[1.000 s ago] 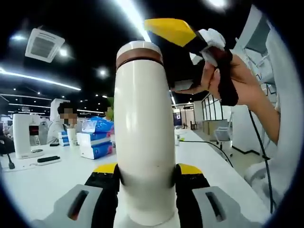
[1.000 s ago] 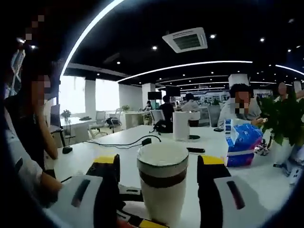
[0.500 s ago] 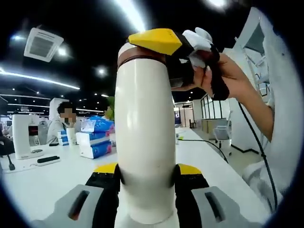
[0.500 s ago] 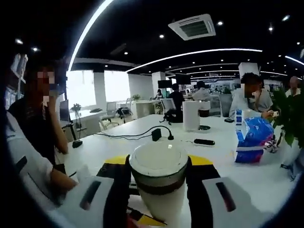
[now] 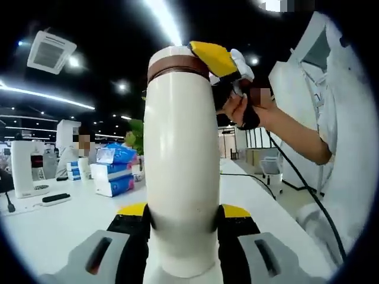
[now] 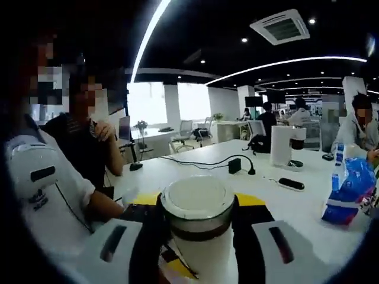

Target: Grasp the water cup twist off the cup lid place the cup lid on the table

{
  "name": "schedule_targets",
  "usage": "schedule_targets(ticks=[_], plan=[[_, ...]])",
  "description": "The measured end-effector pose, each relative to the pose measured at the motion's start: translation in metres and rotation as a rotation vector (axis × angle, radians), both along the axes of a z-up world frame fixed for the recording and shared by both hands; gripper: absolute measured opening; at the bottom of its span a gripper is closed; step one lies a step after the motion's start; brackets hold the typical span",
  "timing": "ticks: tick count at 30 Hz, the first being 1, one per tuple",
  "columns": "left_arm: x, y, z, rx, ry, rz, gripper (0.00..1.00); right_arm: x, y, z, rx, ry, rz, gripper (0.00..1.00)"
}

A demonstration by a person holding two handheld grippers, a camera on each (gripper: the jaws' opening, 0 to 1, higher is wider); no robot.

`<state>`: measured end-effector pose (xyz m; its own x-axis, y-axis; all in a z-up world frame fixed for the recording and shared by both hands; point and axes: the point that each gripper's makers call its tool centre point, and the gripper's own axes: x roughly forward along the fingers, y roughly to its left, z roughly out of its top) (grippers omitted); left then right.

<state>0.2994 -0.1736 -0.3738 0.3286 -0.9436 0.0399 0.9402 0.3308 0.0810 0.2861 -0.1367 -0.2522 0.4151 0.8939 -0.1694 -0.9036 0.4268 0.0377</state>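
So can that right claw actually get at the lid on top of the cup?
Probably yes, it seems already there. The right claw has its jaws on either side of the lid, nothing between, while the left claw holds the cup body upright.

No text, brand or number can be read anywhere; the blue packs [image 5: 113,177] on the tabletop [image 5: 53,222] may carry print, but it is too blurred to make out
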Motion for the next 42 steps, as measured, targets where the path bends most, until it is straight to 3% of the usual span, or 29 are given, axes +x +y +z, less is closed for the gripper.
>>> schedule_targets(ticks=[3,10,16,22,25,28,30,34,39,42], plan=[[-0.003,0.004,0.0,0.004,0.002,-0.012,0.45,-0.009,0.01,0.0,-0.008,-0.031,0.108,0.48],[-0.002,0.002,-0.003,-0.027,0.018,-0.031,0.46,-0.007,0.003,-0.001,0.022,-0.014,0.305,0.48],[0.0,-0.001,-0.003,-0.045,0.031,-0.036,0.46,-0.006,-0.002,-0.002,0.112,0.017,0.398,0.48],[0.0,-0.002,-0.003,-0.043,0.02,-0.037,0.46,-0.015,0.003,-0.003,0.116,-0.034,0.439,0.49],[0.002,-0.002,-0.003,-0.045,0.029,-0.032,0.46,-0.011,0.001,-0.003,0.114,-0.002,0.391,0.5],[0.001,-0.002,-0.003,-0.046,0.028,-0.031,0.46,-0.009,-0.004,0.0,0.115,0.01,0.297,0.65],[0.001,-0.003,-0.003,-0.044,0.025,-0.03,0.46,-0.012,-0.01,0.008,0.115,0.0,0.234,0.69],[0.001,-0.003,-0.003,-0.043,0.024,-0.026,0.46,-0.017,-0.019,0.024,0.116,-0.063,0.051,0.69],[0.001,-0.003,-0.003,-0.038,0.018,-0.02,0.46,-0.027,-0.04,0.045,0.158,-0.199,-0.271,0.69],[0.0,-0.003,-0.003,-0.037,0.017,-0.015,0.46,-0.041,-0.044,0.048,0.198,-0.203,-0.379,0.69]])
